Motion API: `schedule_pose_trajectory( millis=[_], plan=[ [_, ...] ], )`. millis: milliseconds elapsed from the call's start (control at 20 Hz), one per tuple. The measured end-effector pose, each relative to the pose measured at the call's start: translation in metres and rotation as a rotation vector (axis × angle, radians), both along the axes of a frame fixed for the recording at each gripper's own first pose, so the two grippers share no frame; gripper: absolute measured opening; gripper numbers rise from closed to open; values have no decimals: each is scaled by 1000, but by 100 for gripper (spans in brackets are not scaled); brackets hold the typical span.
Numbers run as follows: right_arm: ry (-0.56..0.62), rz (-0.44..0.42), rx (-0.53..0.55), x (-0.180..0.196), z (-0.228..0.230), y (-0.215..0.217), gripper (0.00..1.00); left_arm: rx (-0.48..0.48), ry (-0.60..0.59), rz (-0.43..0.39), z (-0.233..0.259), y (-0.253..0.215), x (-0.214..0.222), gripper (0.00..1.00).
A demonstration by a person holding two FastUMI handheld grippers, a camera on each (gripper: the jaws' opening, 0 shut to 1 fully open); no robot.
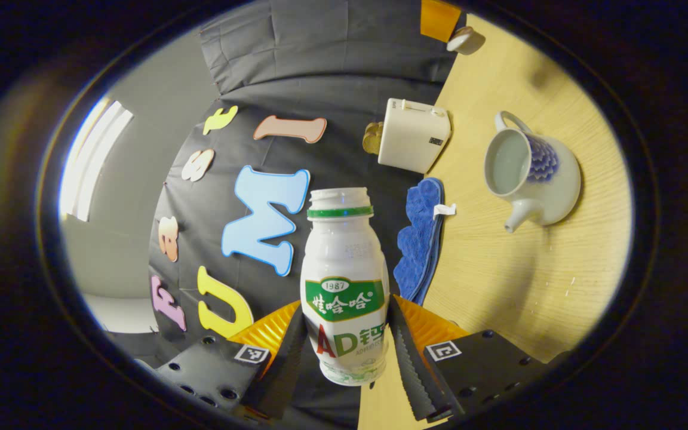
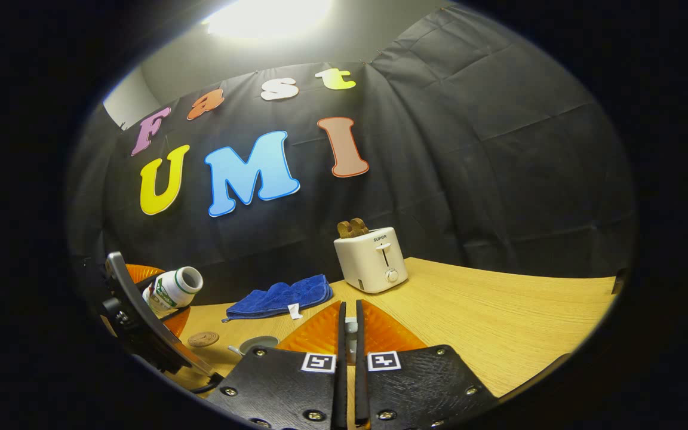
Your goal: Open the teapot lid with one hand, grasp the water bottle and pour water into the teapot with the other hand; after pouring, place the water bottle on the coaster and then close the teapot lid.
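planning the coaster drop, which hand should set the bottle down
Left: its tool already grips the water bottle. The right tool is closed on something small, likely the lid, above the table.

A pale wooden table [image 2: 499, 316] carries everything. A white toaster [image 2: 372, 260] stands at its back edge, against the wall, with something brown poking from the top. Just beside it along the same edge lies a crumpled blue cloth [image 2: 281, 295] with a white tag. Nearer the middle stands a white teapot [image 1: 534, 173] with blue pattern, lid off. A small round brown coaster [image 2: 203, 339] lies flat near the teapot.
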State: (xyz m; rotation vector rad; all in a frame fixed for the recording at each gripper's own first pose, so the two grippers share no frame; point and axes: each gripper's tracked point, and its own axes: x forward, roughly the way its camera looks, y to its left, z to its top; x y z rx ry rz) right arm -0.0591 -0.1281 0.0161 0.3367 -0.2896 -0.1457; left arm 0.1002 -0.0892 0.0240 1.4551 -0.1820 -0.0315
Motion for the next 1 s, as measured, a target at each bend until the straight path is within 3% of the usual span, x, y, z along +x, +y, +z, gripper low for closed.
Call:
schedule_pose_trajectory(
  millis=[650, 1000],
  plan=[
    [-5, 17, 25, 1, 0, -1, 5, 259, -75, -35, 4, -22, 7, 84],
    [-1, 25, 18, 2, -1, 2, 5, 326, -100, -37, 8, -24, 7, 84]
  ],
)
